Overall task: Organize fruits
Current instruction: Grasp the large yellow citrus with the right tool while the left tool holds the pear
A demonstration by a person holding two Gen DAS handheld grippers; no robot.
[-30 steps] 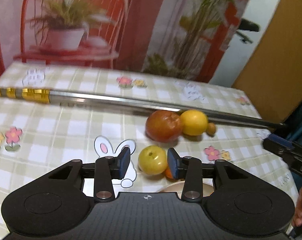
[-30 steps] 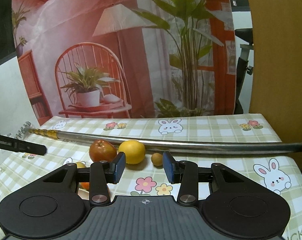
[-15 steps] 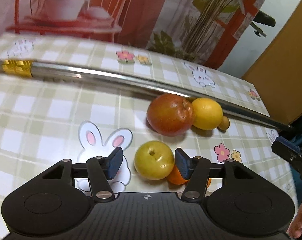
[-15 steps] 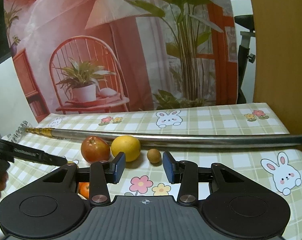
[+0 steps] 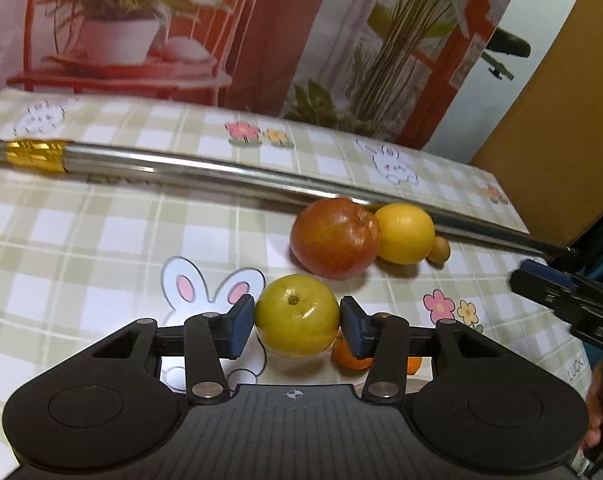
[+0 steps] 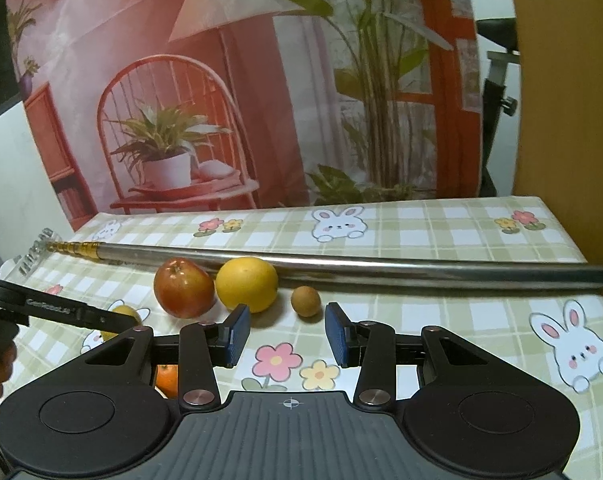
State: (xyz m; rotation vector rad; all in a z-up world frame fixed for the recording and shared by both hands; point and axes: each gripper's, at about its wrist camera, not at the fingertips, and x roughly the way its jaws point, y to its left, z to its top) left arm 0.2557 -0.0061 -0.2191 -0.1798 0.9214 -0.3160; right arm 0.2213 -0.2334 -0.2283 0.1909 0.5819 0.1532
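In the left wrist view my left gripper [image 5: 297, 326] has its pads against both sides of a yellow-green plum [image 5: 297, 315] on the tablecloth. An orange [image 5: 351, 356] lies just behind the right finger. Beyond sit a red apple [image 5: 335, 238], a yellow citrus [image 5: 405, 233] and a small brown fruit [image 5: 439, 249]. In the right wrist view my right gripper [image 6: 287, 335] is open and empty, hovering short of the small brown fruit [image 6: 305, 300], the citrus [image 6: 247, 284] and the apple [image 6: 184, 288]. The orange [image 6: 167, 379] shows at lower left.
A long steel pole [image 6: 341, 266] with a gold tip [image 5: 25, 153] lies across the table behind the fruit. A printed backdrop [image 6: 241, 80] stands at the far edge. The table's right edge [image 6: 573, 240] drops off by an orange wall. The left gripper's arm [image 6: 57, 312] crosses the right view.
My left gripper has moved in around the plum and its jaws have narrowed until the pads touch it. The right gripper has drifted slightly, still open.
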